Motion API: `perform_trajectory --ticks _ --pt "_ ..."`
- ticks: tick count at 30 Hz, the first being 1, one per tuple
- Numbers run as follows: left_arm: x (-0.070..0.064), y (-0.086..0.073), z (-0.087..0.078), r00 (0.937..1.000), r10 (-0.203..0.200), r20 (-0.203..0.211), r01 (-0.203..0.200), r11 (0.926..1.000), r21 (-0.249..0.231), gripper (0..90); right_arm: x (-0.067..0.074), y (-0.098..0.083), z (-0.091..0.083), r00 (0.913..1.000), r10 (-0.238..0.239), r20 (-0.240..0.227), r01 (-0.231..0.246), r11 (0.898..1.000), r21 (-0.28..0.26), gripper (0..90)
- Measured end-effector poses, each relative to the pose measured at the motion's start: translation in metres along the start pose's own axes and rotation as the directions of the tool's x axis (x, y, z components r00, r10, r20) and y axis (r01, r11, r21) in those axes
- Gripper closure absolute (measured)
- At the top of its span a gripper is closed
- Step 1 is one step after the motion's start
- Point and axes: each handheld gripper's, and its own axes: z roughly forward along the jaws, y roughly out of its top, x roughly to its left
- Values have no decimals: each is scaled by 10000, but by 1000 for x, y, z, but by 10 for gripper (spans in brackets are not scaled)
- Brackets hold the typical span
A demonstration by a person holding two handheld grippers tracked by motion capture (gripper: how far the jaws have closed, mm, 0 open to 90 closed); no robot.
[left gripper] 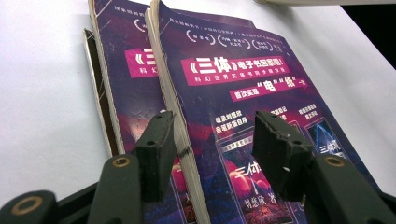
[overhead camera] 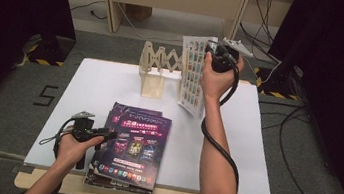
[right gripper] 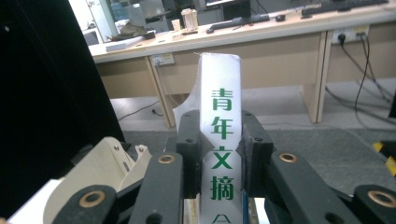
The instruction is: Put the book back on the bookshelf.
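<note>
Magazine (overhead camera: 194, 74), thin and floppy, hangs upright above the bench (overhead camera: 101, 82) beside the wooden rack (overhead camera: 159, 70), right gripper (right gripper: 219, 154) fingers clamped on its stiffer spine. Left gripper (left gripper: 212, 144) fingers stand apart over the stacked magazines (overhead camera: 130, 147).

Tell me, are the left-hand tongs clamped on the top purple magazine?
No: the left tongs stand open, their pads apart over the spine edge of the top purple magazine.

A white magazine (overhead camera: 194, 74) with green spine characters is showing rows of small coloured pictures, while purple magazines (overhead camera: 134, 145) with pink banners are lying on the white table (overhead camera: 106, 81).
</note>
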Motion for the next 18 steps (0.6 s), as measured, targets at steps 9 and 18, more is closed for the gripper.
perform_trajectory --ticks 9,18 --pt "-1 -1 1 10000 17 -17 -17 10000 18 479 3 -23 -26 9946 -1031 62 1033 9941 -331 738" --pt "-1 -1 1 10000 -1 -1 1 10000 38 479 -5 -40 -61 9921 -1255 9 1254 9912 -419 735"
